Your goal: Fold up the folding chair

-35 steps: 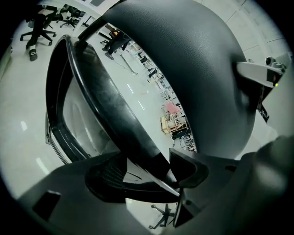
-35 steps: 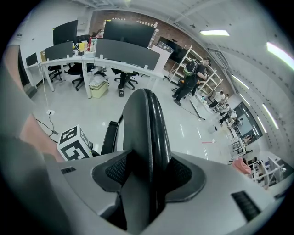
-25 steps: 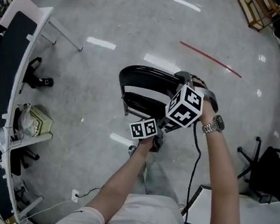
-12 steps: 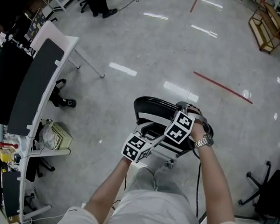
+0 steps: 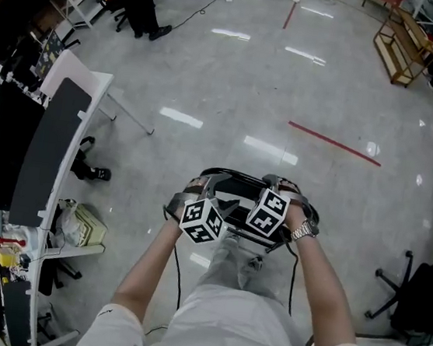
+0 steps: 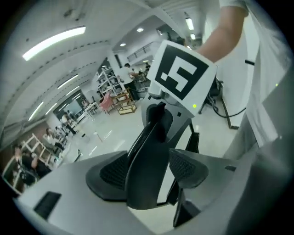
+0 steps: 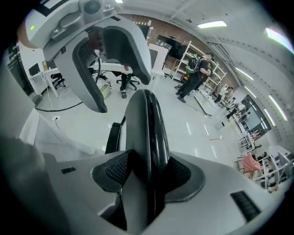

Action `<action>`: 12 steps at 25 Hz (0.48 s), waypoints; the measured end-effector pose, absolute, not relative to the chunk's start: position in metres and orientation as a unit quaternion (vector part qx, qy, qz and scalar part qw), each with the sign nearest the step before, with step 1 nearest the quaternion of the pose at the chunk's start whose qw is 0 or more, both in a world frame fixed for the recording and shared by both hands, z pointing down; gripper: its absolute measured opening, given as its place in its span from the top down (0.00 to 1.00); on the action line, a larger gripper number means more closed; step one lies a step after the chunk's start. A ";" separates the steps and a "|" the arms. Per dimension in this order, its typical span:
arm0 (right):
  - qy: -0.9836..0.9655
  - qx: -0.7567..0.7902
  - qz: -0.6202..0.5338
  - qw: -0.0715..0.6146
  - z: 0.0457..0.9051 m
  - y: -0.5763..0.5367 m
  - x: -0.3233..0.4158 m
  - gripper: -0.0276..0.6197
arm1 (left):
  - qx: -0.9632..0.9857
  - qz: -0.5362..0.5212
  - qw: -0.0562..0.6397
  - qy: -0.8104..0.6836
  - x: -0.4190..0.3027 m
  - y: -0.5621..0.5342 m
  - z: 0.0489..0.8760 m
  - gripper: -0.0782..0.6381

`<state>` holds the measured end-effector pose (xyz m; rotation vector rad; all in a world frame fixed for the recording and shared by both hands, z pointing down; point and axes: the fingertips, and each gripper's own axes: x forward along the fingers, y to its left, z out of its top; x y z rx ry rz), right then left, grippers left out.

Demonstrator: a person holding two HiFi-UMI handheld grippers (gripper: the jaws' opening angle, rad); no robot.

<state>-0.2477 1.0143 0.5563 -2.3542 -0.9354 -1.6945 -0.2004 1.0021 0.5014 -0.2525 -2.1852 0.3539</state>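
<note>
The folding chair [image 5: 240,185] stands upright and thin on the glossy grey floor [image 5: 236,77], just in front of the person's legs. The right gripper [image 7: 147,172] pinches the chair's smooth, shiny black top edge between ribbed pads. The left gripper [image 6: 151,172] is spread, with that curved edge between its jaws. Each marker cube [image 5: 201,220] bears black-and-white squares.

Black folding chair [image 5: 234,185] on pale grey floor [image 5: 213,74]
The marker cubes [image 5: 201,220] are printed with black squares on white; the floor is crossed by one red stripe [image 5: 334,144]; the pads [image 7: 115,169] are moulded in black with a fine dotted texture.
</note>
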 end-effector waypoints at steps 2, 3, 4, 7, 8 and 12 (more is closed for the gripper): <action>-0.303 -0.771 -0.558 0.055 0.559 1.013 -0.246 0.64 | -0.067 0.187 0.465 -0.863 -0.205 1.010 0.507 0.48; -0.300 -0.771 -0.558 0.061 0.559 1.010 -0.244 0.64 | -0.048 0.204 0.473 -0.856 -0.208 1.012 0.508 0.48; -0.298 -0.772 -0.558 0.065 0.559 1.006 -0.241 0.64 | -0.027 0.219 0.480 -0.849 -0.211 1.014 0.510 0.48; -0.296 -0.773 -0.556 0.069 0.556 0.996 -0.232 0.64 | 0.062 0.234 0.505 -0.828 -0.214 1.011 0.522 0.48; -0.295 -0.772 -0.559 0.071 0.556 0.994 -0.231 0.64 | 0.099 0.230 0.514 -0.820 -0.214 1.005 0.530 0.48; -0.285 -0.760 -0.579 0.081 0.560 0.988 -0.226 0.64 | 0.213 0.219 0.536 -0.787 -0.209 0.982 0.566 0.48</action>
